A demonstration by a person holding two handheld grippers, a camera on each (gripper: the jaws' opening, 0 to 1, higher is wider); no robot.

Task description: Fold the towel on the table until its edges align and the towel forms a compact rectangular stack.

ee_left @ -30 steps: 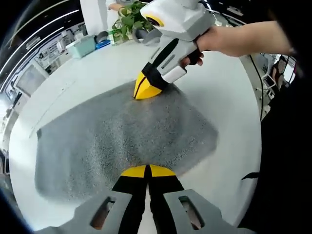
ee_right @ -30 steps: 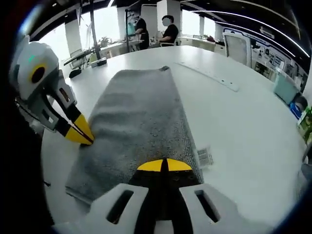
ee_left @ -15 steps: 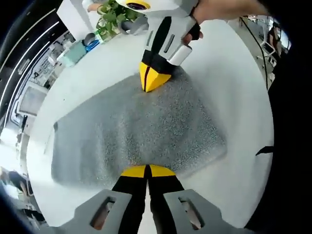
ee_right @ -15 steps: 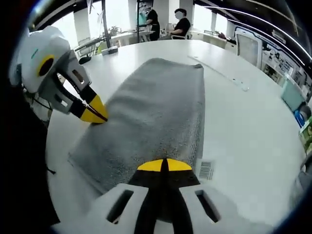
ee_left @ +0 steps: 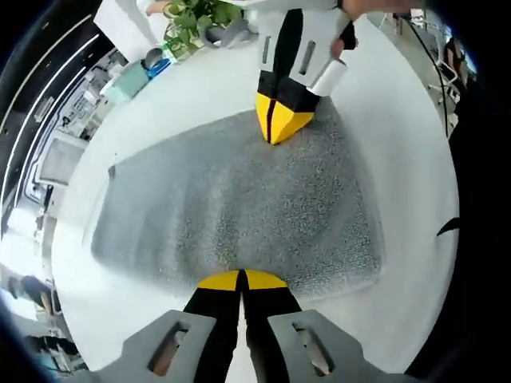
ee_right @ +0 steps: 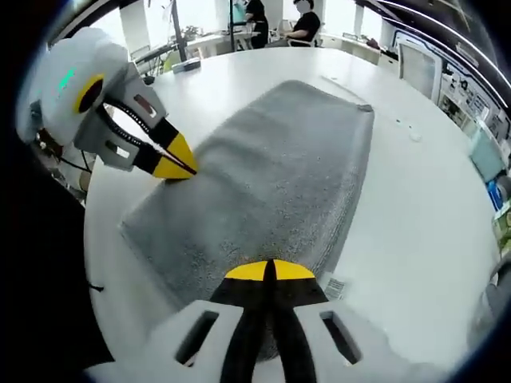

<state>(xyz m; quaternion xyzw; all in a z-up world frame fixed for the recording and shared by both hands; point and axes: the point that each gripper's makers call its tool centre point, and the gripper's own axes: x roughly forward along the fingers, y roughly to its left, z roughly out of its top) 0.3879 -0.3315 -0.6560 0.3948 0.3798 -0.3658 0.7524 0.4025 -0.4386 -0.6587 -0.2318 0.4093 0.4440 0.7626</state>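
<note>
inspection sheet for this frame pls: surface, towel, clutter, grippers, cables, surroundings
Surface: white round table, mostly bare.
Job's things: grey towel lying flat on the table, a white label at its edge.
Clutter: potted plant and teal box at the table's far side.
Grippers: left gripper shut on the towel's edge; right gripper shut on the opposite edge.
Cables: nothing seen on the table.
Surroundings: open office; two people at a far desk.
</note>
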